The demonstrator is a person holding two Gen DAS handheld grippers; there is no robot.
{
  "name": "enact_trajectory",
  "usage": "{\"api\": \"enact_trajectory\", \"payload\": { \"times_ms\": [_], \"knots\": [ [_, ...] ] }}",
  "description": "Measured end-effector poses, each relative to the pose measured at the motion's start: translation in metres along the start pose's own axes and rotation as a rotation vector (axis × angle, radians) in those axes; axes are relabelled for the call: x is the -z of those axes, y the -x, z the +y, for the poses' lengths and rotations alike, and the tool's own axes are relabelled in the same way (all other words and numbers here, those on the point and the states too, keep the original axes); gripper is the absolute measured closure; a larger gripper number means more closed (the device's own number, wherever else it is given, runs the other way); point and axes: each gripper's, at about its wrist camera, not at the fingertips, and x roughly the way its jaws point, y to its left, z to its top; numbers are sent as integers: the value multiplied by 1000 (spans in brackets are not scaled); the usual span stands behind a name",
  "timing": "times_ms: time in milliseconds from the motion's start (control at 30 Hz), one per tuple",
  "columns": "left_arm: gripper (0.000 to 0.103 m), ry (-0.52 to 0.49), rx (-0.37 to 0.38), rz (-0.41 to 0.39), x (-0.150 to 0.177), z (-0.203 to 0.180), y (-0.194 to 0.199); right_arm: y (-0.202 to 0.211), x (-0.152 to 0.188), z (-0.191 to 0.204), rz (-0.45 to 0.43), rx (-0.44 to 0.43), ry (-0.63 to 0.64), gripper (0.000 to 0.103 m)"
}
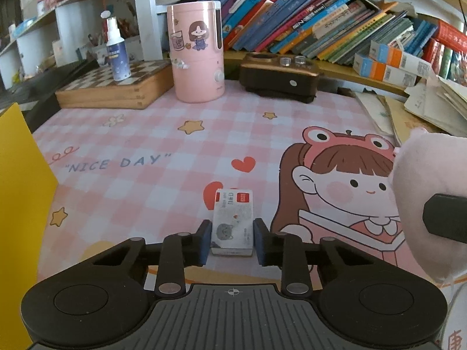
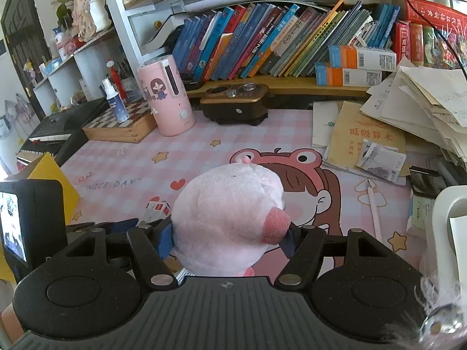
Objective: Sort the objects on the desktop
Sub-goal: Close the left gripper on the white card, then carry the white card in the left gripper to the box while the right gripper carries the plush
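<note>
A small white box (image 1: 232,224) with a red label and a grey cat picture lies on the pink checked desk mat (image 1: 140,151). My left gripper (image 1: 232,240) is low over the mat with its blue-padded fingers on either side of the box, close to its sides. My right gripper (image 2: 230,237) is shut on a pink plush pig (image 2: 230,218) and holds it above the mat. The pig also shows at the right edge of the left wrist view (image 1: 420,204). The box peeks out left of the pig in the right wrist view (image 2: 157,208).
A pink humidifier (image 1: 195,52), a wooden chess box (image 1: 116,87) with a spray bottle (image 1: 116,55) and a dark brown device (image 1: 278,74) stand at the back. Books fill the shelf (image 1: 306,20). Papers pile at the right (image 2: 408,110). A yellow box (image 1: 20,204) stands at left.
</note>
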Motion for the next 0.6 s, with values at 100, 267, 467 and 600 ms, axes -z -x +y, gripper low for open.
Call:
{"api": "enact_trajectory", "payload": {
  "times_ms": [100,267,467,600],
  "knots": [
    [75,26,13,-19,0,5,11,2,1,2,-3,-2,5,37],
    [75,70,52,-61,-2,17,42,5,2,8,3,-20,22,37],
    [75,107,77,-92,6,29,78,13,6,22,11,-59,58,37],
    [75,123,88,-109,17,37,102,21,10,32,15,-83,85,37]
  ]
}}
